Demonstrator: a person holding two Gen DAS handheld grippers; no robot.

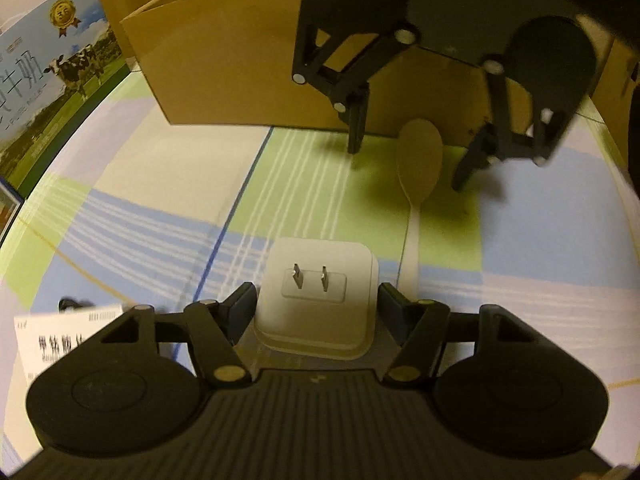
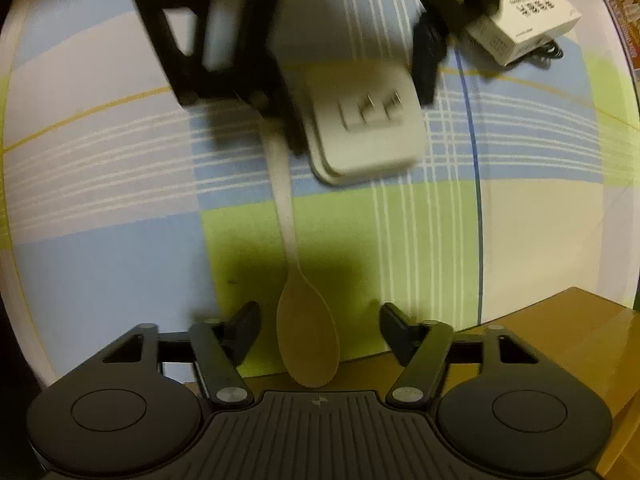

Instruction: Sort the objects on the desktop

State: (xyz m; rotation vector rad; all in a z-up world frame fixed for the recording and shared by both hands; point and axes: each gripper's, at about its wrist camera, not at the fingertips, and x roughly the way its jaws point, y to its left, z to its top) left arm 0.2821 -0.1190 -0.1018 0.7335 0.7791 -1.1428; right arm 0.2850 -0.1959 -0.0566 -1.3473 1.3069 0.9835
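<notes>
My left gripper (image 1: 316, 306) pinches a white power adapter (image 1: 316, 300) between its two fingers, prongs facing away from the camera, just above the checked tablecloth (image 1: 140, 208). My right gripper (image 2: 320, 320) has its fingers spread wide either side of the bowl of a wooden spoon (image 2: 306, 340), which lies flat on the cloth with its handle running under the adapter; I cannot tell whether the fingertips touch the cloth. A cardboard box (image 1: 224, 60) stands behind the spoon, and a small white carton (image 2: 528, 12) lies near the left gripper.
</notes>
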